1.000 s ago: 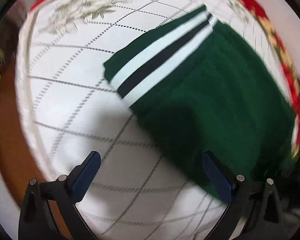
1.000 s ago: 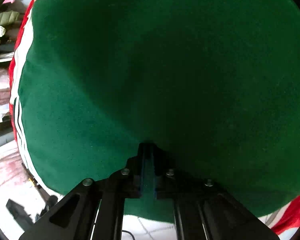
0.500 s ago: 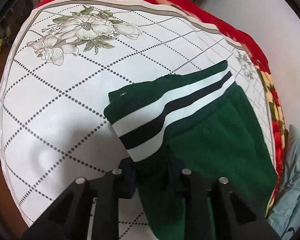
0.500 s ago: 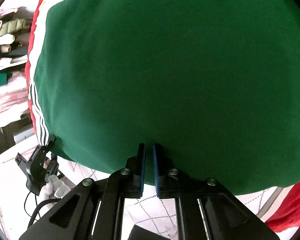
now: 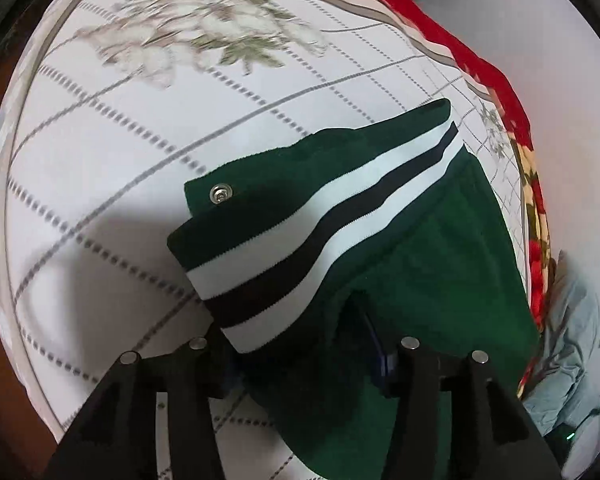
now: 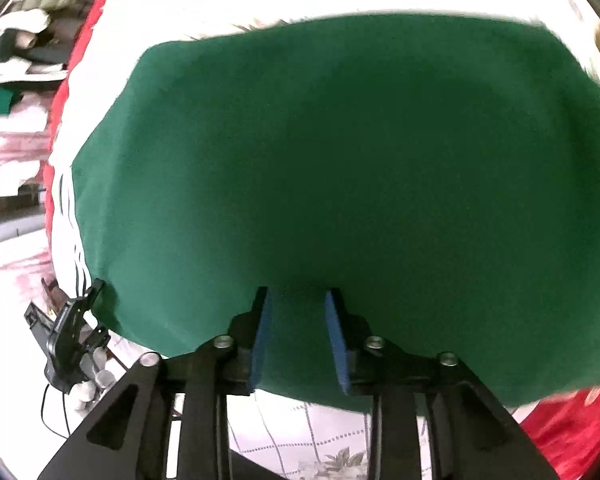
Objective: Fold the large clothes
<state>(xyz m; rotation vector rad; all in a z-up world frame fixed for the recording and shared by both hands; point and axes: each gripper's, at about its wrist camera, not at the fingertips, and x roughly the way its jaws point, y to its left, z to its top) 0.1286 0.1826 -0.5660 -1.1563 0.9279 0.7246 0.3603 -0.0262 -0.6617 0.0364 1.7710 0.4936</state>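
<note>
A dark green garment (image 5: 440, 280) with a white and black striped hem band (image 5: 320, 248) and a metal snap (image 5: 221, 193) lies on a white quilted bedcover (image 5: 140, 140). My left gripper (image 5: 300, 356) is closed on the garment's fabric just below the striped band; the cloth bunches over and hides the fingertips. In the right wrist view the green garment (image 6: 340, 168) fills the frame, spread flat. My right gripper (image 6: 298, 336) is open, its blue pads (image 6: 260, 340) apart over the near edge of the cloth. The left gripper (image 6: 74, 332) shows at the lower left.
The bedcover has a dotted grid and flower prints (image 5: 204, 36). A red floral blanket (image 5: 500, 92) runs along its far and right edges. Light blue cloth (image 5: 572, 344) lies at the right. Piled clothes and shelves (image 6: 16, 92) stand left of the bed.
My left gripper came down and closed on the garment by the striped band. My right gripper opened and let go of the cloth's edge, which now lies flat.
</note>
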